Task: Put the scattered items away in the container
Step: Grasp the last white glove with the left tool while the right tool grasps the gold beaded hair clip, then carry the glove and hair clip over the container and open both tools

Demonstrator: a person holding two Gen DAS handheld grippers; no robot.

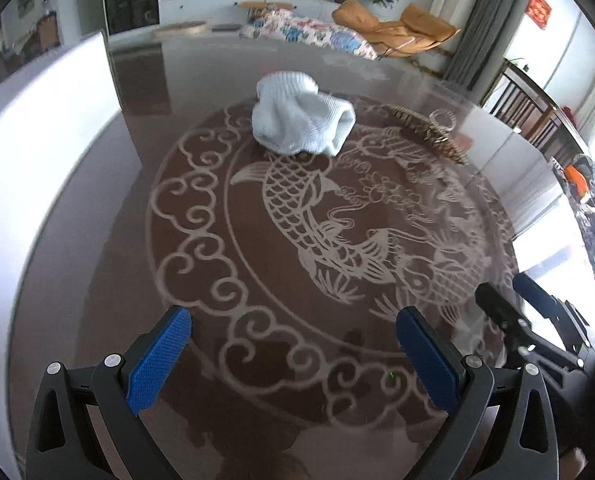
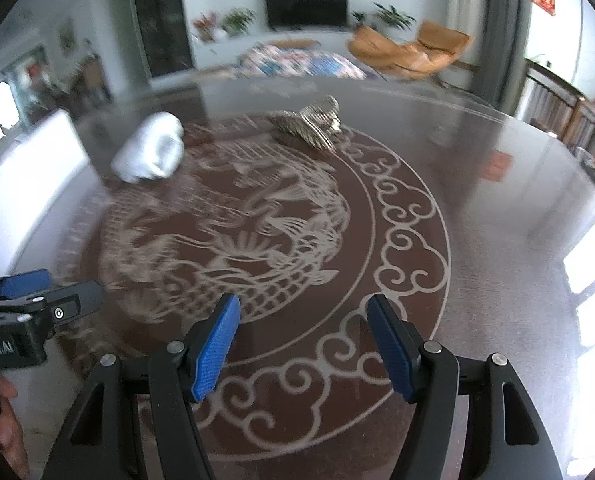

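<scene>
On the far tabletop (image 1: 97, 216) in the left wrist view lay a white sock (image 1: 302, 118), with a striped item (image 1: 429, 130) to its right; the left gripper (image 1: 293, 356) held its fingers wide and empty. From the right wrist view, the right gripper (image 2: 303, 346) likewise stood wide, sock far left, striped item far centre.

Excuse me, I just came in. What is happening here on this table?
A person holds a claw in each hand over a round glass-topped table with a fish pattern. Both the left claw and the right claw are open and empty. A rolled white sock and a striped item lie apart on the far side, untouched. No container is clearly visible.
</scene>
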